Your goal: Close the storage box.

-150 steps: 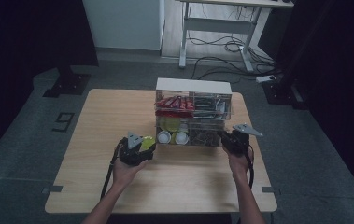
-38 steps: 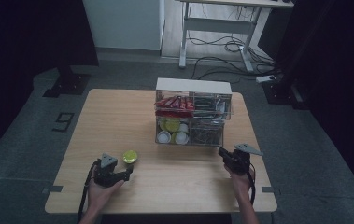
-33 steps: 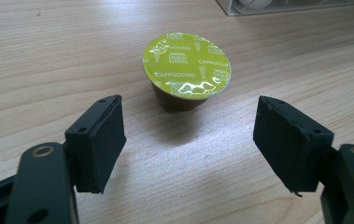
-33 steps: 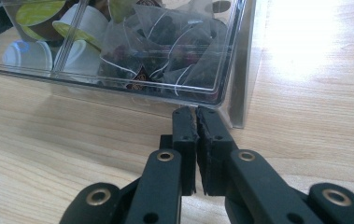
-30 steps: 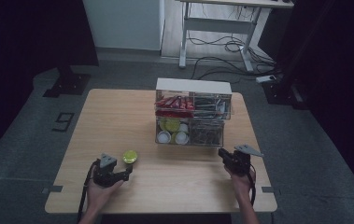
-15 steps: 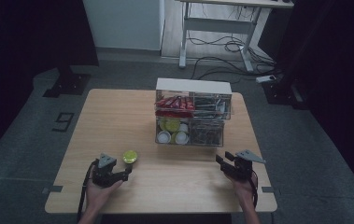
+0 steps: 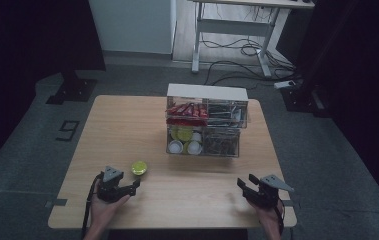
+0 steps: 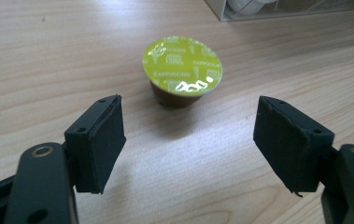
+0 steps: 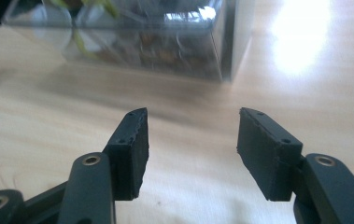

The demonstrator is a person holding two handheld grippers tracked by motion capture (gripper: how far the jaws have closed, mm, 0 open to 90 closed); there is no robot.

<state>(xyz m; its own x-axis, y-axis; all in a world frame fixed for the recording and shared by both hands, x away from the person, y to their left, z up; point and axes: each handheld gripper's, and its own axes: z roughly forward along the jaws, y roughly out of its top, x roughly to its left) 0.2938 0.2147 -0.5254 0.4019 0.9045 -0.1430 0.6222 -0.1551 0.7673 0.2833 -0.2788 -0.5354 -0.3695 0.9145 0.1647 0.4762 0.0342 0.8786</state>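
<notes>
A coffee capsule [image 7: 139, 167] with a yellow-green foil lid [image 8: 182, 65] stands upright on the wooden table [image 7: 127, 125], near its front left. My left gripper [image 7: 136, 184] rests just behind it, open, and the capsule sits a little beyond its fingertips [image 8: 99, 140], untouched. Near the front right edge my right gripper [image 7: 243, 184] is open with nothing between its pads [image 9: 132, 149]; its jaws have just been opening. It faces the clear organiser [image 9: 165, 42].
A clear two-tier organiser [image 7: 204, 127] stands at the table's middle back, holding red packets [image 7: 187, 111] above, and yellow-green and white capsules [image 7: 184, 140] and dark items below. Bare tabletop lies between the grippers.
My right gripper has drawn back toward the front right edge and its jaws have spread apart. The left gripper and the capsule have stayed put.
</notes>
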